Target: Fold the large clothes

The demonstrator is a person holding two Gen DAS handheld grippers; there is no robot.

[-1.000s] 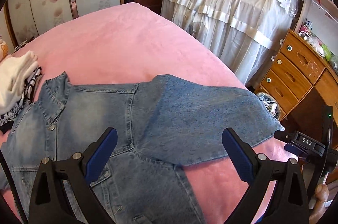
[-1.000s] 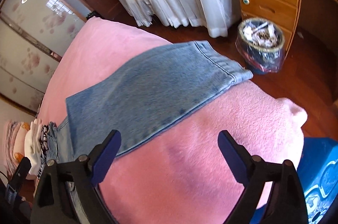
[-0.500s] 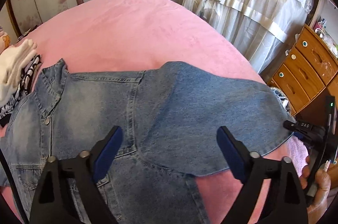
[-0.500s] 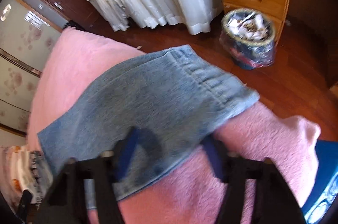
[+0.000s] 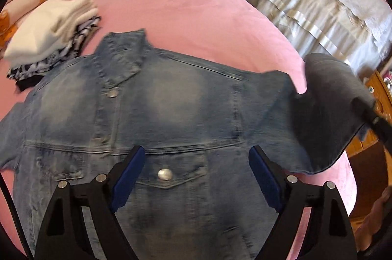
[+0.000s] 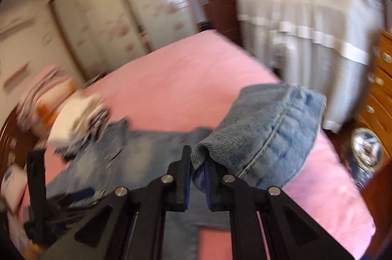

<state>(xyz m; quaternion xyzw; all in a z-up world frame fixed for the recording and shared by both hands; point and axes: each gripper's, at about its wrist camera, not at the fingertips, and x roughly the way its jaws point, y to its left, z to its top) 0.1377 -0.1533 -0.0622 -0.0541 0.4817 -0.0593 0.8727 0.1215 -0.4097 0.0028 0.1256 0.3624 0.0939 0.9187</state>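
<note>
A faded blue denim jacket lies front up on the pink bed, collar toward the far left. My left gripper hovers open over the chest pocket with its metal button, nothing between its blue pads. My right gripper is closing the last bit, pads pressing on the cuff end of the jacket sleeve, which hangs lifted off the bed. In the left wrist view that raised sleeve looks dark and curls up at the right.
A stack of folded clothes sits at the bed's far left. White-draped furniture and a wooden dresser stand to the right, with a lined waste bin on the floor. A hand shows at the lower right.
The right gripper shut on the sleeve end and raised it off the bed, rolling as it went. The left gripper slid from the sleeve over to the jacket's chest.
</note>
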